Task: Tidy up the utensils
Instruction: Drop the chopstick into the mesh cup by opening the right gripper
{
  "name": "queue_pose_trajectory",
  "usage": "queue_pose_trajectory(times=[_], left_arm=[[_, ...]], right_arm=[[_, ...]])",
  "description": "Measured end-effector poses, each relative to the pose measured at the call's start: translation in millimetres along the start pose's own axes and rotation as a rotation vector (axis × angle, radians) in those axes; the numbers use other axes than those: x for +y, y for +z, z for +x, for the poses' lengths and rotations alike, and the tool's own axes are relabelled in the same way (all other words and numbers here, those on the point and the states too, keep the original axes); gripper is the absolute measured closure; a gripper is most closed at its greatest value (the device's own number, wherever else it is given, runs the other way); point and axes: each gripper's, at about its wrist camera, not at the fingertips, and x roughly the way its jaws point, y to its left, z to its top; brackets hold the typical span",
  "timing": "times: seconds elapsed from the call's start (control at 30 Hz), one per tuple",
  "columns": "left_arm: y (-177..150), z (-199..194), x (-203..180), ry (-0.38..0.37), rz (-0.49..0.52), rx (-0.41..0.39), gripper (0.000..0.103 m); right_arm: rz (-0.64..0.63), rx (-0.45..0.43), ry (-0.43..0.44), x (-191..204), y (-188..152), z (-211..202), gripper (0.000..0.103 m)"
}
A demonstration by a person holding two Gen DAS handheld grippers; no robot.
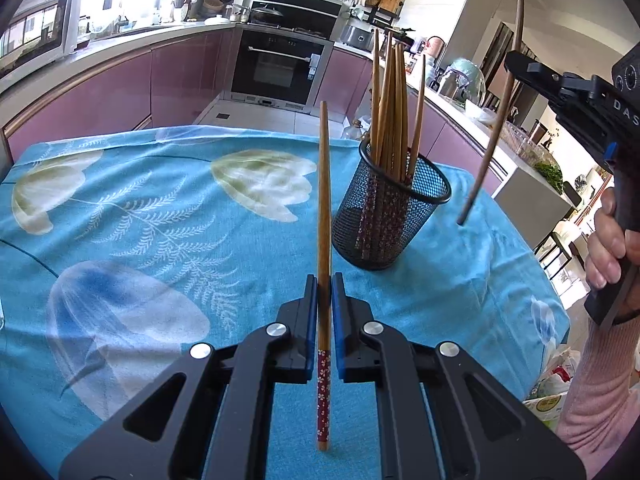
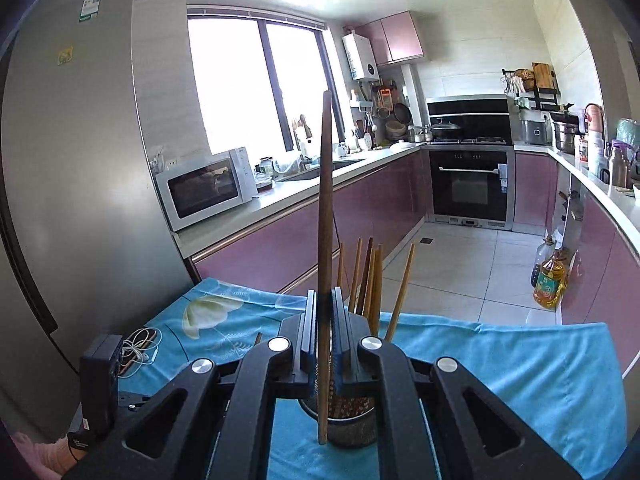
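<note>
A desk draped in a bright blue cloth printed with pale tulips and fern fronds (image 1: 168, 216) fills the left wrist view. Left of centre the cloth lies bare, open all the way to its far edge, where the kitchen floor begins.

At centre the left gripper (image 1: 324, 292) has its blue-padded fingers (image 1: 310, 312) clamped on a light wooden chopstick with a red floral handle end (image 1: 324, 240), held nearly upright, floral end lowest, above the cloth.

Just right of it stands a black round wire-mesh cup (image 1: 390, 216) on the desk. It holds a bundle of matching light wooden chopsticks (image 1: 390, 108), floral ends down, tips fanning above the rim; one leans apart to the right.

Further right, beyond the cup and clear of it, the right gripper (image 1: 516, 66) grips a darker brown wooden chopstick (image 1: 494, 132) in mid-air, tilted, lower end above the cloth near the desk's right edge. A hand (image 1: 612, 240) in a pink sleeve holds the gripper's handle.

In the right wrist view those fingers (image 2: 308, 320) are pressed together on the brown chopstick, the cup directly below and behind them.
</note>
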Motion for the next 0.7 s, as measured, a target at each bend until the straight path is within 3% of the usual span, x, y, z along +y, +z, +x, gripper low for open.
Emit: queue_pose_trajectory(times=[0.17, 0.33, 0.43, 0.53, 0.7], left_arm=[[8, -10, -2, -0.016, 0.003, -0.033, 0.095], [13, -13, -5, -0.013, 0.021, -0.044, 0.095], [12, -5, -5, 0.009, 0.035, -0.022, 0.094], [9, 14, -4, 0.027, 0.052, 0.032, 0.086], [5, 45, -4, 0.077, 0.080, 0.093, 0.079]], right_arm=[[0.011, -0.012, -0.019, -7, 8, 7, 0.097], [0.014, 0.049, -0.034, -13, 1, 29, 0.097], [0.015, 0.122, -0.044, -15, -9, 45, 0.097], [0.026, 0.196, -0.050, -21, -19, 60, 0.097], [0.040, 0.259, -0.066, -27, -30, 80, 0.096]])
